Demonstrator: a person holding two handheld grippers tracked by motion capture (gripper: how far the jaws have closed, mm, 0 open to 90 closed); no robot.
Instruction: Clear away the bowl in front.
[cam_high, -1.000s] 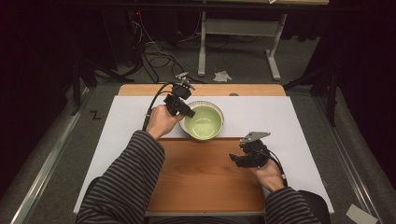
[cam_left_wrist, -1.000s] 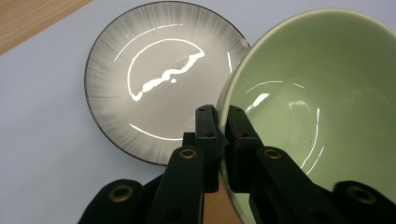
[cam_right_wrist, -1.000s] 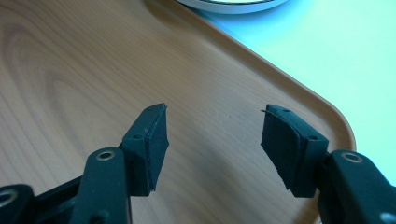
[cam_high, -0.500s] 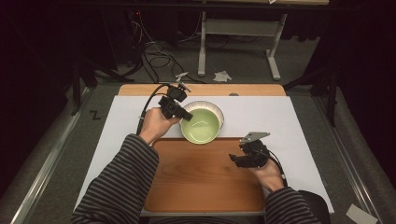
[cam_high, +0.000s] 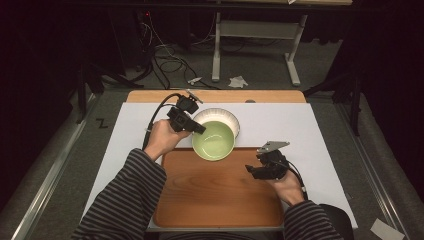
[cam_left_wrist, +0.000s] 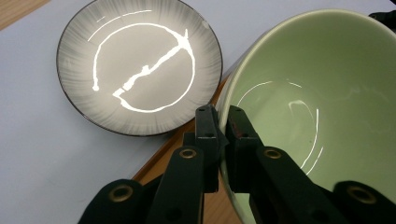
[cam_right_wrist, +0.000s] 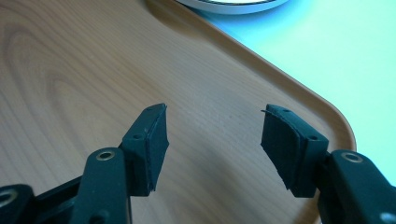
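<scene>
Clamping the rim of the pale green ceramic bowl (cam_left_wrist: 322, 116), the left gripper (cam_left_wrist: 223, 123) holds it over the far edge of the rectangular wooden tray (cam_high: 220, 192), a grey ribbed plate (cam_left_wrist: 140, 65) lying at the bowl's eleven o'clock. Right gripper (cam_right_wrist: 212, 140) hovers over the tray at the bowl's four o'clock, jaws apart and empty.

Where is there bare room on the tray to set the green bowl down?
The wooden tray is bare across its middle and near side, between the two forearms. Its far edge is crowded: the green bowl, pinched at the rim by the left gripper, sits beside the grey plate. The open right gripper hovers over the tray's right part.
</scene>
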